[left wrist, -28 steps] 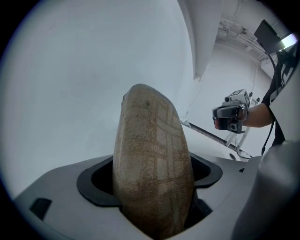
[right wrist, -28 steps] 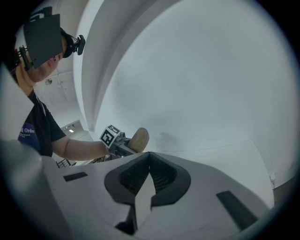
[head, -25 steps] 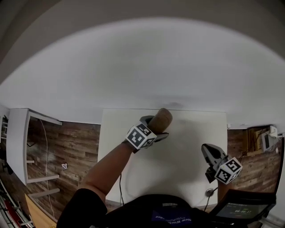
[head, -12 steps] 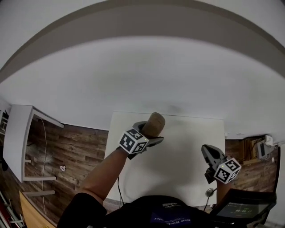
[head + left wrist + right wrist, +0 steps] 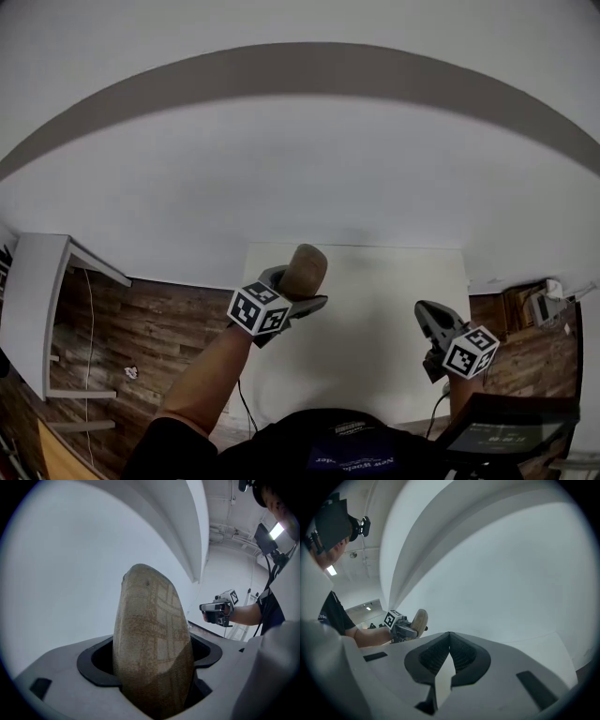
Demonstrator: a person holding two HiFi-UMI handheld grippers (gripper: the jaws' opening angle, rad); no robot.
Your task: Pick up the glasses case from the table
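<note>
**Case held in the air by the left gripper**

Most of the head view is filled by a white wall [image 5: 300, 159], crossed by a broad grey curved band. Below it, a brown wood floor [image 5: 159, 319] is seen on both sides of a white table [image 5: 375, 361]. A white shelf [image 5: 28, 309] stands well apart at the left edge. A dark screen [image 5: 511, 427] sits at the lower right, near the table's corner.

A bare forearm [image 5: 202, 370] is stretched from the lower left toward the table's far left corner. At its end, the case [image 5: 302, 272] is gripped by the left gripper [image 5: 292, 292]. The case is tan and woven, with a rounded end. In the left gripper view the case [image 5: 152, 639] is clamped upright between the pads of that gripper [image 5: 152, 660], and its rounded end is seen against the wall. From the right gripper view the case [image 5: 419, 622] is seen raised above the tabletop, off to the left.

The right gripper [image 5: 425, 311] is held over the table's right side, well apart from the case. In its own view the jaws of the right gripper [image 5: 449, 641] are pressed together at the tips, and nothing is caught between them.
</note>
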